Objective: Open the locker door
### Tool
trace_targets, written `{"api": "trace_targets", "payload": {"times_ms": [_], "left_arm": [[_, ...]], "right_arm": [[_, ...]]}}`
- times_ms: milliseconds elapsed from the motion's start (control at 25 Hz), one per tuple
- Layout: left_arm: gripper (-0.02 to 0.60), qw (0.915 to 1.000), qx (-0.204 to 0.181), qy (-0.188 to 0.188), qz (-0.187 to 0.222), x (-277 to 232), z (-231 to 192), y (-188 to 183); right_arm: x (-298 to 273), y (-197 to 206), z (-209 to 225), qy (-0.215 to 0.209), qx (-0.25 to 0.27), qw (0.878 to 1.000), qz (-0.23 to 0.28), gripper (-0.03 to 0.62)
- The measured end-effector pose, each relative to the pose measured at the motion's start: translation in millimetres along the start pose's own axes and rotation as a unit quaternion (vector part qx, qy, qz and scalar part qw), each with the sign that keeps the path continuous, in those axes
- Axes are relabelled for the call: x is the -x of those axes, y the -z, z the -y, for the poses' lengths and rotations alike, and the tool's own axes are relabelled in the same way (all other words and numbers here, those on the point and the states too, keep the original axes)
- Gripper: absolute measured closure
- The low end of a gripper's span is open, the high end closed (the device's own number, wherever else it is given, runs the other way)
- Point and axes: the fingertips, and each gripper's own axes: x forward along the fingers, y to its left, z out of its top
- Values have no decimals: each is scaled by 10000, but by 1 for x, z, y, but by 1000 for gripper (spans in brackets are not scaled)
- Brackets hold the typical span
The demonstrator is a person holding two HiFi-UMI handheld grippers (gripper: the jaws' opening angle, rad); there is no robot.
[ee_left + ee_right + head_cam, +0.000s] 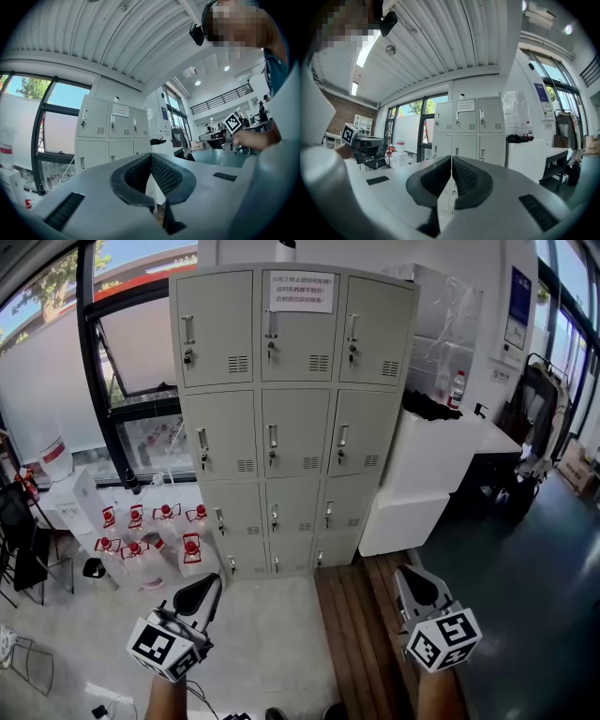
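A grey bank of lockers stands against the far wall, several rows of three doors, all closed, each with a small metal handle. A paper notice is stuck on the top middle door. My left gripper is low in the head view, well short of the lockers, jaws shut on nothing. My right gripper sits level beside it on the right, also shut and empty. The lockers show far off in the left gripper view, and the lockers appear beyond the shut right gripper in the right gripper view.
Several water jugs with red caps stand on the floor left of the lockers. A white counter with a bottle juts out on the right. A dark wooden strip runs along the floor ahead of my right gripper.
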Motion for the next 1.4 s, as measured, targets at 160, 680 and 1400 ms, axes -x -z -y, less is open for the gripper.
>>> {"api": "trace_targets", "payload": {"times_ms": [160,680,1400], "left_arm": [[565,9999,-65,20,-148,2,-10,10],[565,9997,8,235,-1,9,-42,19],[565,9988,-45,-187,-447,-119,-96,52]], "right_arm": [[-9,5,-10,45,54,10000,-70,559],[-40,7,-39,193,165,9996,-97,559],[-190,36,66,-249,-197,9994,-143,559]]}}
